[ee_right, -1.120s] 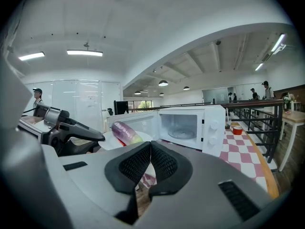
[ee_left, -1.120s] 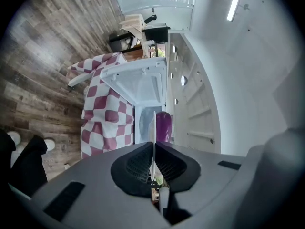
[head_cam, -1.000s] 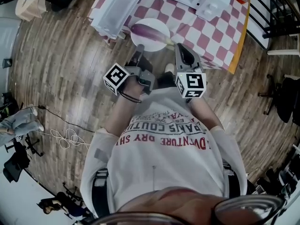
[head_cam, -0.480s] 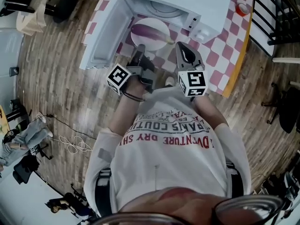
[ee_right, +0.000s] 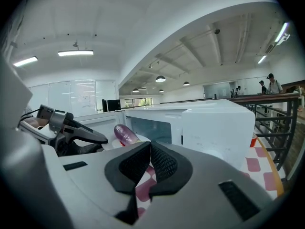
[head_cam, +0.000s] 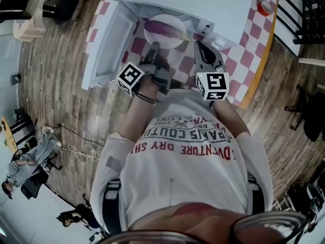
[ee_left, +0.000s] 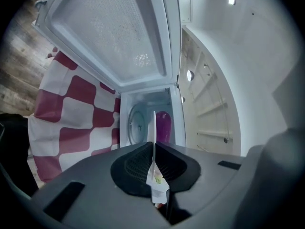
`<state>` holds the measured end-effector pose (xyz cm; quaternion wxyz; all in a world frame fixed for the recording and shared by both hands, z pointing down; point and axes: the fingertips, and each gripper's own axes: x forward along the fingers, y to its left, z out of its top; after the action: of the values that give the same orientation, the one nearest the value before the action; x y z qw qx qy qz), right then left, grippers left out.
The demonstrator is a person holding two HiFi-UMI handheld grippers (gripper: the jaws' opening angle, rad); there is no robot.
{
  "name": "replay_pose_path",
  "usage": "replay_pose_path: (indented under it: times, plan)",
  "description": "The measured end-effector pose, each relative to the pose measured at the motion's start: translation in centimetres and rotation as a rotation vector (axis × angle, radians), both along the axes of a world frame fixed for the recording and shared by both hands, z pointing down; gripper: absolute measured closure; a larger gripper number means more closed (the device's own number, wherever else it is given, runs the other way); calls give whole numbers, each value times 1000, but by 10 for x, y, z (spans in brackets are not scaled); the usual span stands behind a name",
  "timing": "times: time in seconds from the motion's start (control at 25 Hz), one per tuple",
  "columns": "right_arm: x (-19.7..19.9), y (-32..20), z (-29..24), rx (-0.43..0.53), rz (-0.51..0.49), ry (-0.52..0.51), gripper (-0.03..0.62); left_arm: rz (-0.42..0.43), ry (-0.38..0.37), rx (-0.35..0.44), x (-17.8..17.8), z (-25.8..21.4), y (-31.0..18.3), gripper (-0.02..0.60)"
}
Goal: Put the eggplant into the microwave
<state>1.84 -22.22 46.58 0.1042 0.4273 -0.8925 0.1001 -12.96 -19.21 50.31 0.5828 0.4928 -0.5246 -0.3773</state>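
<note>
While the microwave is standing on the red-and-white checked tablecloth with its door hanging wide open on the left as the person faces it, the left gripper is clamping the near rim of a white plate right at the microwave's open front. Its jaws are pressing together on the thin rim. In the left gripper view the plate is showing edge-on, running straight out from between the pads toward the cavity.

The eggplant is lying across that plate, purple and glossy, apart from the jaws and just in front of the microwave's opening. Whether the plate's far edge is already past the threshold I cannot tell. Beyond the plate, inside the microwave, the round turntable is showing pale against the back wall.

The right gripper is hanging in front of the microwave's right part, beside the plate but not touching it. Its jaws are meeting at the tips with nothing between them — only the checked cloth is showing through the gap lower down. In the right gripper view the eggplant is sitting level with the microwave's cavity, and the left gripper is showing beside it on the door side of the microwave. Both grippers are pointing toward the microwave's front — the left one at the opening, the right one nearer the control end.
</note>
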Motion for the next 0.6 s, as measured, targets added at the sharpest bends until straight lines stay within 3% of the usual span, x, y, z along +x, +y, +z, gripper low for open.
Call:
replay_pose_path:
  times: [0.24, 0.44, 0.6]
  plan:
    - [-6, -15, 6, -1, 40, 38, 568, 51, 6, -9, -5, 13, -28, 546]
    - [-16, -28, 12, -27, 95, 53, 568, 132, -58, -27, -8, 28, -50, 546]
    - [-25, -36, 20, -48, 133, 61, 568, 172, -20, -61, -8, 49, -63, 546]
